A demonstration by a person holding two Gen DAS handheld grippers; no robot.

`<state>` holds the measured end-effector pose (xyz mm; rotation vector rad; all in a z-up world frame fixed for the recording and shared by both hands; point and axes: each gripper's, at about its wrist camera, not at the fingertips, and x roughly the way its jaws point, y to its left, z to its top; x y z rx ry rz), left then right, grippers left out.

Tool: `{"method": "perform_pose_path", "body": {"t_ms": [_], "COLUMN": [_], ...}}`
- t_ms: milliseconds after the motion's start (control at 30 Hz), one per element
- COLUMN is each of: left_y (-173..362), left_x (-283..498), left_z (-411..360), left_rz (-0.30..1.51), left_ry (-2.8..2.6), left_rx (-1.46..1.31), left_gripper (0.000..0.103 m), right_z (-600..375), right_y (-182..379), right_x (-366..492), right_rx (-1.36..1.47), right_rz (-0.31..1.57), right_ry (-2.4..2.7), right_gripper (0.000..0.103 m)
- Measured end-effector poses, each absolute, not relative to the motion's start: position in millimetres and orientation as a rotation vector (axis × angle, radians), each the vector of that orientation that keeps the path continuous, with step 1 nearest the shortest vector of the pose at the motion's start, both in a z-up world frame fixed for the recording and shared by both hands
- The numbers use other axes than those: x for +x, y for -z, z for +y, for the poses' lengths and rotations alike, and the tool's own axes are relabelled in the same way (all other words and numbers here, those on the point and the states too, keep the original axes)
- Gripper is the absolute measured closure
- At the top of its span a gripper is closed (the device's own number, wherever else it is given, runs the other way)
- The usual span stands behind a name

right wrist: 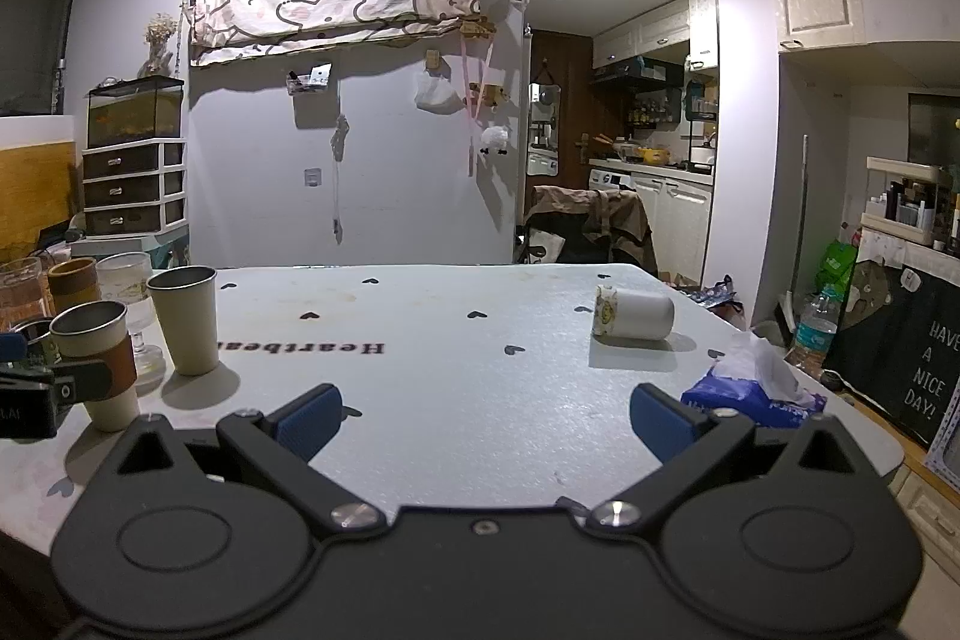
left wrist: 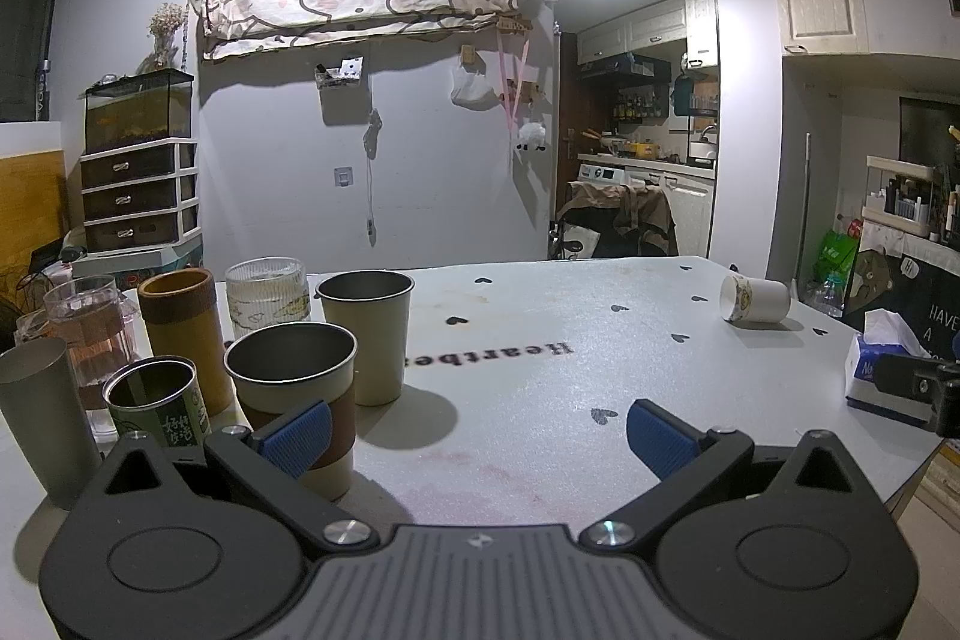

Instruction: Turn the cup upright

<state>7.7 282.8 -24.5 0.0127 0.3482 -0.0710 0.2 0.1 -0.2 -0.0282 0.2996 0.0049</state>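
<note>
White cup [right wrist: 633,314] lies on its side at the bench's [right wrist: 456,382] far right, apart from the upright cups [left wrist: 366,334] grouped left; right gripper [right wrist: 486,415] faces it, left gripper [left wrist: 477,436] hangs back, both fingers spread, likely pre-approach.

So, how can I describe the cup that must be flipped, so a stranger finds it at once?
Start at the grey table printed with small hearts, then look to its far right side, beyond the blue tissue pack. The white cup lies there alone on its side, while all other cups stand upright in the left cluster.
</note>
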Motion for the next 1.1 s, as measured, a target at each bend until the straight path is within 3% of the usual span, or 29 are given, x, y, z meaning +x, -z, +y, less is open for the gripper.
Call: {"method": "perform_pose_path", "body": {"t_ms": [1100], "left_y": [25], "left_x": [8], "left_z": [284], "left_rz": [0.347], "left_ry": [0.07], "left_rx": [0.013], "left_gripper": [0.0], "right_z": [23], "right_y": [-7], "right_x": [-8], "right_rx": [-0.028], "right_rz": [0.298], "right_ry": [-0.009], "right_gripper": [0.0]}}
